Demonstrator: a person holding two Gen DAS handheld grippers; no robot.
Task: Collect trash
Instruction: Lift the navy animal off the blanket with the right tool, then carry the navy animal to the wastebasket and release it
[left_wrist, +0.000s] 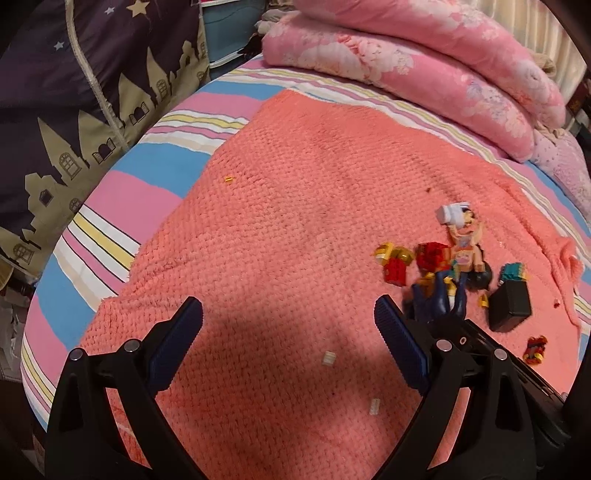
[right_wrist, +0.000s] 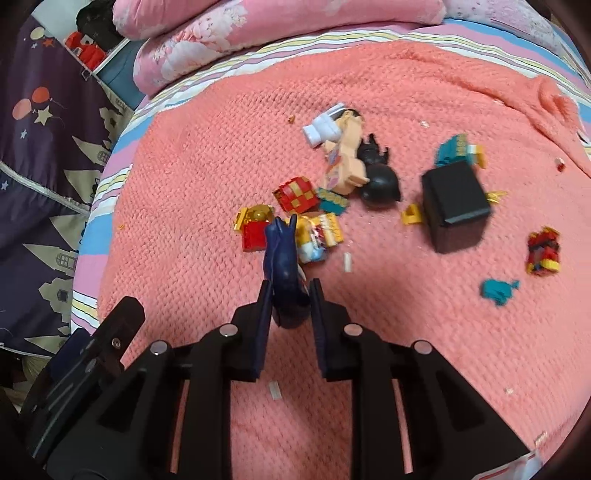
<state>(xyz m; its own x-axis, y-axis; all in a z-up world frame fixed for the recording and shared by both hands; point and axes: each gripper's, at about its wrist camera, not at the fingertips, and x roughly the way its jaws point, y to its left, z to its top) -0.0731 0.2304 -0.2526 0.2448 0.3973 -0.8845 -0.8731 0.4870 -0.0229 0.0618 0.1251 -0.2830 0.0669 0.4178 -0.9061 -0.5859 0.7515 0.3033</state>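
A bed with a striped sheet (left_wrist: 155, 173) fills both views, and a folded pink floral quilt (left_wrist: 406, 62) lies along its far edge. A coral knitted blanket (left_wrist: 295, 206) is spread over the sheet and carries everything else. At the left hangs a dark purple fabric with a pale house skyline (left_wrist: 74, 110).

The left gripper (left_wrist: 288, 314) hovers over bare blanket with its jaws spread wide and nothing between them. The right gripper (right_wrist: 290, 288) has its jaws pressed onto a dark blue toy piece (right_wrist: 282, 254), which sticks out forward past the fingertips; in the left wrist view the same piece shows just right of the left gripper's right finger.

Beyond the blue piece sits a cluster of toy bits. A black box (right_wrist: 454, 203) stands to the right, slightly tilted. A flesh-coloured figure (right_wrist: 345, 158) with a white cap lies far of the cluster, touching a black rounded piece (right_wrist: 380, 182). A red and yellow checked block (right_wrist: 295, 194) and a red block with gold parts (right_wrist: 255, 227) lie to the left. A teal and yellow piece (right_wrist: 458, 147) lies just beyond the box, a red striped brick bundle (right_wrist: 543, 251) well to its right, and a teal scrap (right_wrist: 498, 290) nearer. Small white chips (left_wrist: 328, 358) dot the near blanket, and a tiny yellow bit (left_wrist: 229, 180) lies alone far left.
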